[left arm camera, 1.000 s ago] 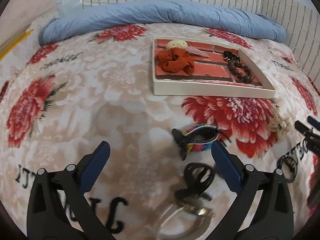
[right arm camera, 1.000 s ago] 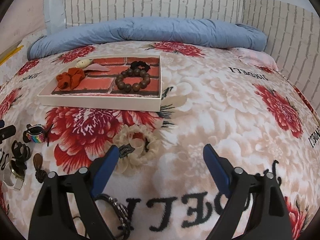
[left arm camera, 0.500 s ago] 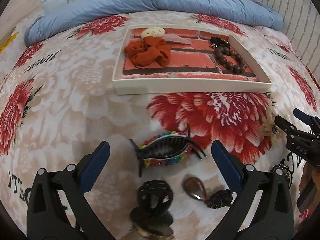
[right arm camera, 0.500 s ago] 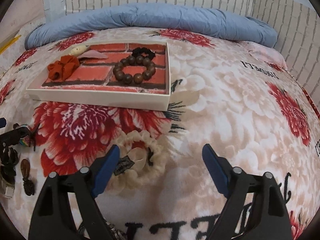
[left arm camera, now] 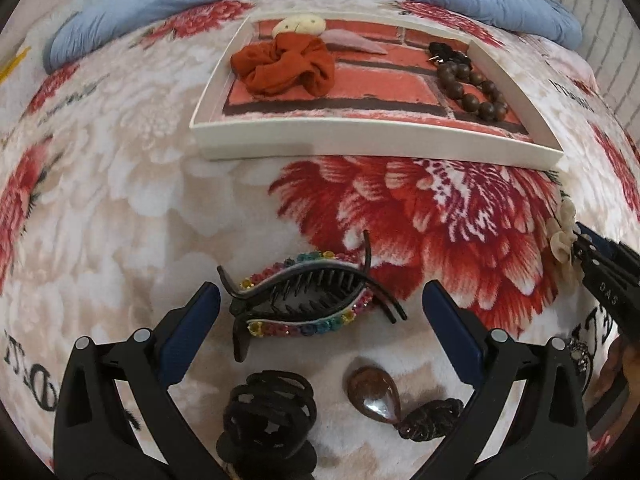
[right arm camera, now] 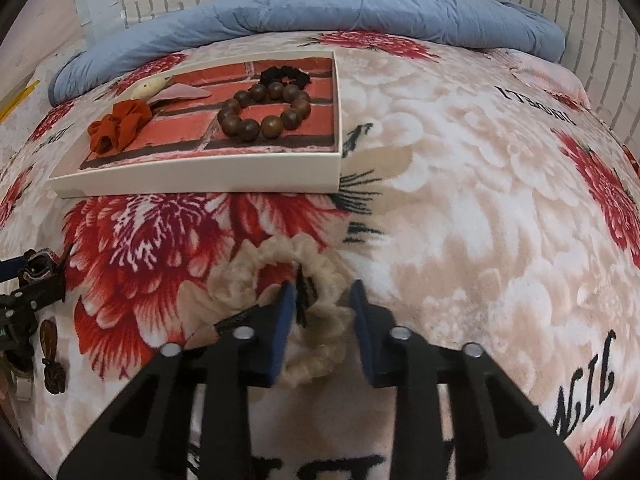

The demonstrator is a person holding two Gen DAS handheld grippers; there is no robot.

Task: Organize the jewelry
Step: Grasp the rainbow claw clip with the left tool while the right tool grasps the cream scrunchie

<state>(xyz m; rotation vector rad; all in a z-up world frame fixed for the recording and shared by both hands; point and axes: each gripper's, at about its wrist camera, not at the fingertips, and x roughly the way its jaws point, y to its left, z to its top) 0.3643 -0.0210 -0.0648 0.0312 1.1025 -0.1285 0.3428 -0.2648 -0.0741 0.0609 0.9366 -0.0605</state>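
Inside tray (left arm camera: 360,140): scrunchie (left arm camera: 284,66), bead bracelet (left arm camera: 472,88).

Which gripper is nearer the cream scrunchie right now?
Right. The right gripper has its fingers around the cream scrunchie, jaws just been closing on it. The left gripper is off to its side, open over the rhinestone hair claw.
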